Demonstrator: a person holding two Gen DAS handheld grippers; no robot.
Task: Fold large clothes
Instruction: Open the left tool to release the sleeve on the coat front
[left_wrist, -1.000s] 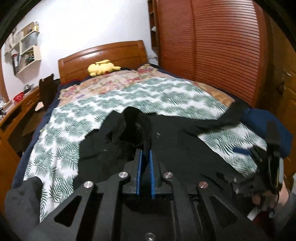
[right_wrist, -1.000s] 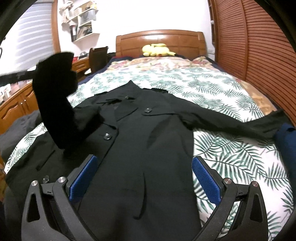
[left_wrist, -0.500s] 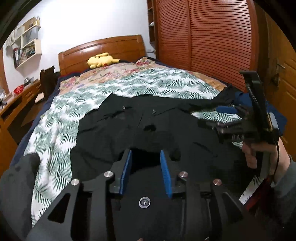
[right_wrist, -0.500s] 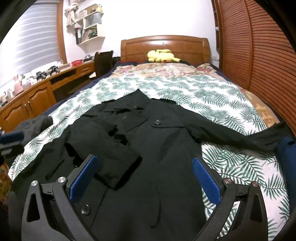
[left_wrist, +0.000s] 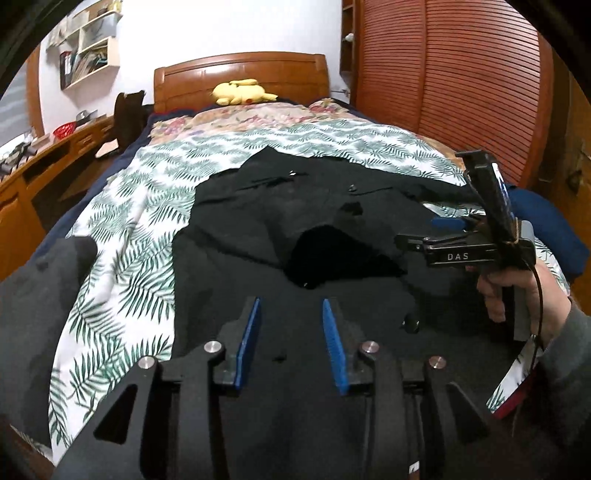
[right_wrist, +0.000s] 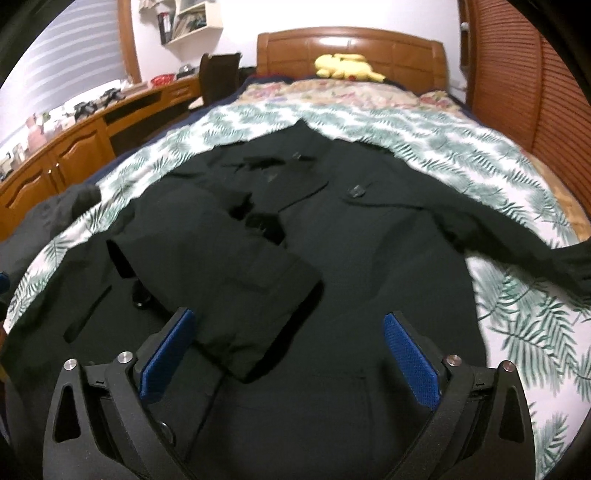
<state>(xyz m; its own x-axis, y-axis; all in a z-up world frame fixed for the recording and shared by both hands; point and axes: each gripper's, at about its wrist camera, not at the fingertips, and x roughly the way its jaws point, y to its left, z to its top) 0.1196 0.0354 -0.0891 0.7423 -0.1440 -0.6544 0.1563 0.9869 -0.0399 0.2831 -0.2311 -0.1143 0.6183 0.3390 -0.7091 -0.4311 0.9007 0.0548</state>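
A large black coat (left_wrist: 295, 221) (right_wrist: 369, 258) lies front-up on the leaf-patterned bedspread (left_wrist: 122, 236) (right_wrist: 524, 325). Its left sleeve (right_wrist: 236, 280) is folded across the chest, its cuff near the right gripper's left finger. Its right sleeve (right_wrist: 517, 240) stretches out sideways to the bed's right edge. My left gripper (left_wrist: 291, 332) is open and empty above the coat's lower part. My right gripper (right_wrist: 291, 354) is wide open and empty above the coat's middle; it also shows in the left wrist view (left_wrist: 450, 236), held in a hand.
A yellow plush toy (left_wrist: 240, 92) (right_wrist: 347, 66) lies by the wooden headboard (left_wrist: 240, 74). A wooden desk (right_wrist: 81, 147) runs along the left. Slatted wardrobe doors (left_wrist: 461, 74) stand on the right. A grey garment (left_wrist: 33, 295) lies at the bed's near left, a blue one (left_wrist: 546, 221) at the right.
My left gripper let go of the left sleeve, opened and drew back. The sleeve now lies folded across the coat's chest. My right gripper stayed open and moved slightly forward over the coat.
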